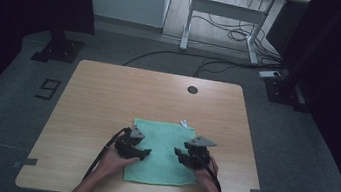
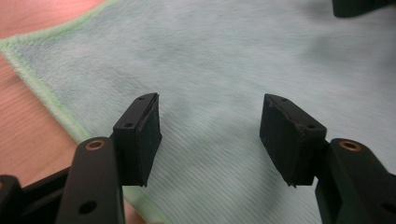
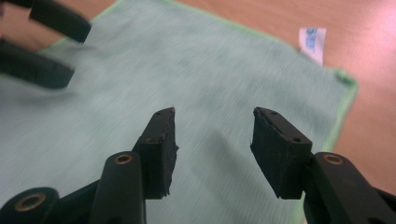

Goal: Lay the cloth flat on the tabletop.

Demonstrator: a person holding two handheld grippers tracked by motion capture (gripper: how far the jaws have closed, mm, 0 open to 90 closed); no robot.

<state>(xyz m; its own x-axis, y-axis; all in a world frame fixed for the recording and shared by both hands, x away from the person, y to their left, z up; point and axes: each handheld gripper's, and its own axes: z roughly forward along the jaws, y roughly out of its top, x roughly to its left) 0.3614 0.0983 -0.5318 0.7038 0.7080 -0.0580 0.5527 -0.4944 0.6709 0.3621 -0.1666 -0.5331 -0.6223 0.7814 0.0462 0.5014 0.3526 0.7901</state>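
Note:
A light green cloth (image 1: 163,150) lies flat on the wooden table (image 1: 107,97), near its front edge. Its white label (image 1: 184,123) sticks out at the far right corner. My left gripper (image 1: 146,151) hovers over the cloth's left part, jaws apart with nothing between them; in the left gripper view (image 2: 210,126) only green weave (image 2: 224,60) shows between the pads. My right gripper (image 1: 176,153) hovers over the cloth's right part, also open and empty (image 3: 214,133). The two grippers point toward each other. The label (image 3: 312,43) appears past the cloth's edge in the right gripper view.
A round black cable hole (image 1: 192,89) sits at the table's far edge. Bare wood surrounds the cloth on the left, right and far side. Beyond the table stand a white desk frame (image 1: 225,13) and cables on the floor.

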